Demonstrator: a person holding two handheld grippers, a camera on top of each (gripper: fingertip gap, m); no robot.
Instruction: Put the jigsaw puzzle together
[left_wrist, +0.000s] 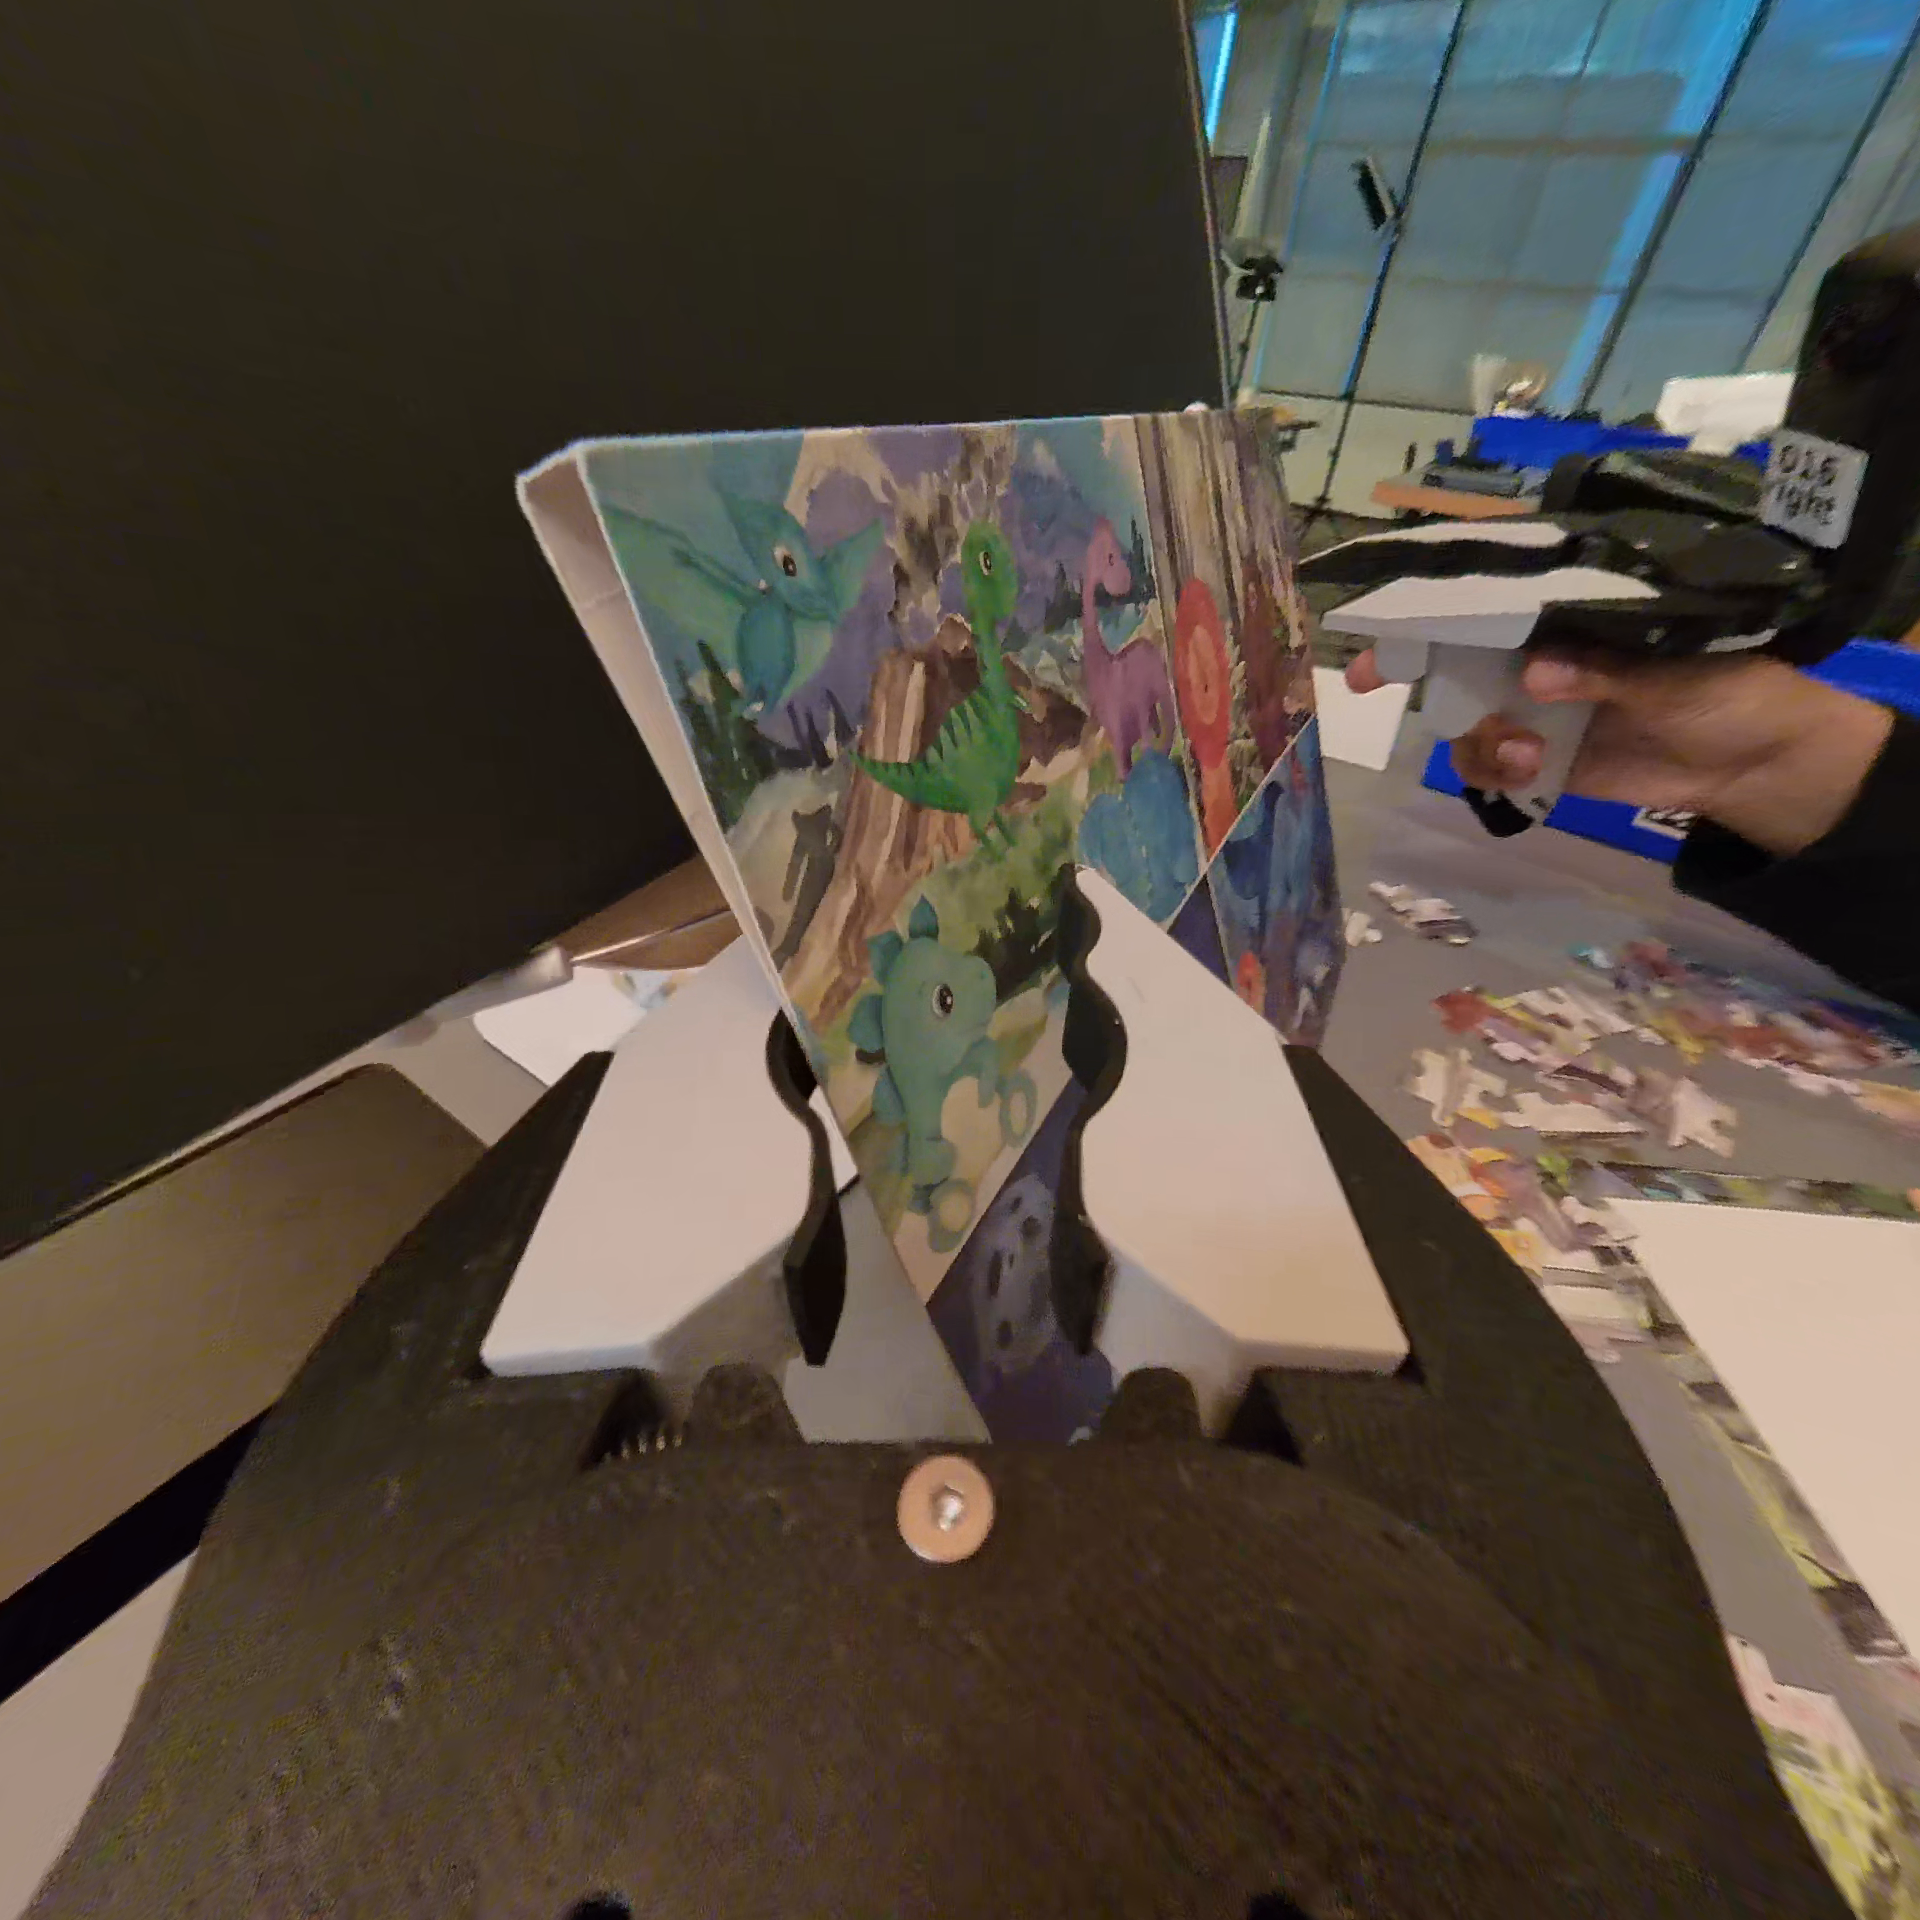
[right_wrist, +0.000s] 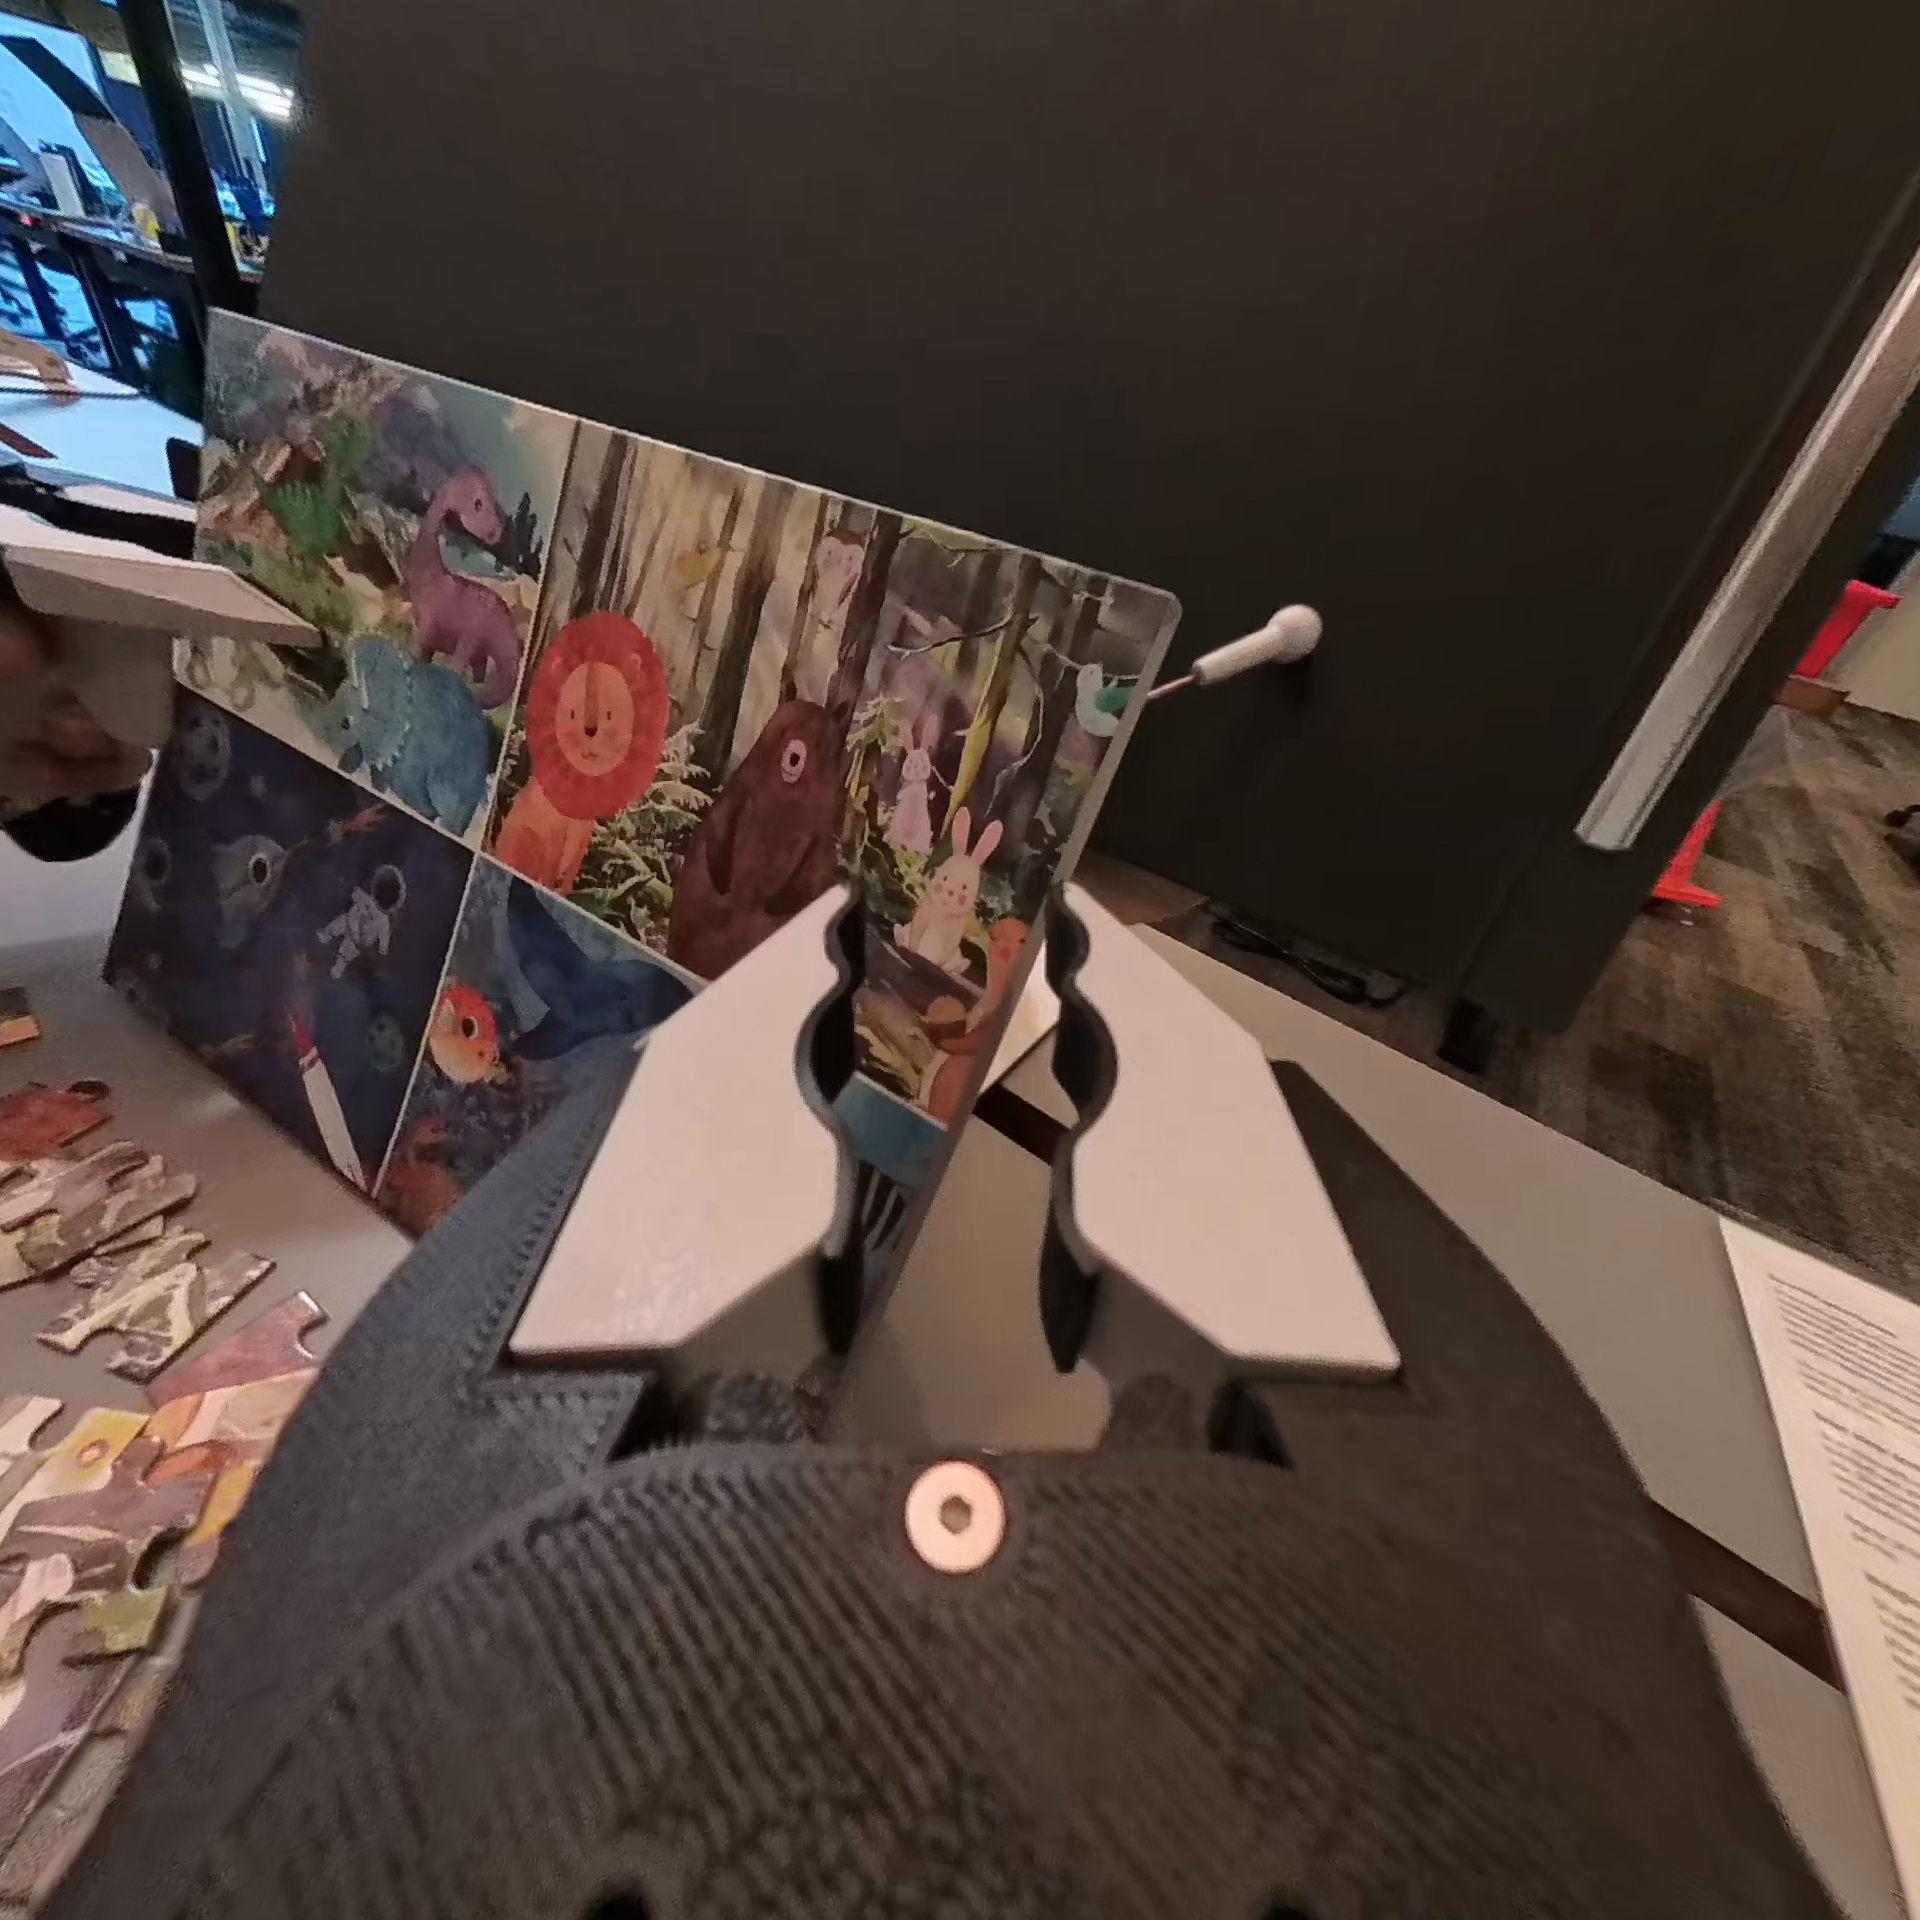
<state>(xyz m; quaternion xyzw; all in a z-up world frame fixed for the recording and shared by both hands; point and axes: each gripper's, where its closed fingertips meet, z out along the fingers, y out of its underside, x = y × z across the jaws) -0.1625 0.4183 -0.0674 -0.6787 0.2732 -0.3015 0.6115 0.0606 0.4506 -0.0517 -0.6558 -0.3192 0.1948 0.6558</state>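
Observation:
A flat puzzle box printed with dinosaurs, a lion, a bear and a space scene stands upright on edge. It also shows in the right wrist view. My left gripper is shut on its left end, one finger on the picture side and one behind. My right gripper is shut on its right end in the same way; it also shows farther off in a person's hand. Loose puzzle pieces lie in a heap on the grey table, below and in front of the box.
A white sheet lies at the right beside the pieces. A printed paper lies near the table's right edge. A dark wall panel stands behind the table. Carpeted floor lies beyond the table's far right edge.

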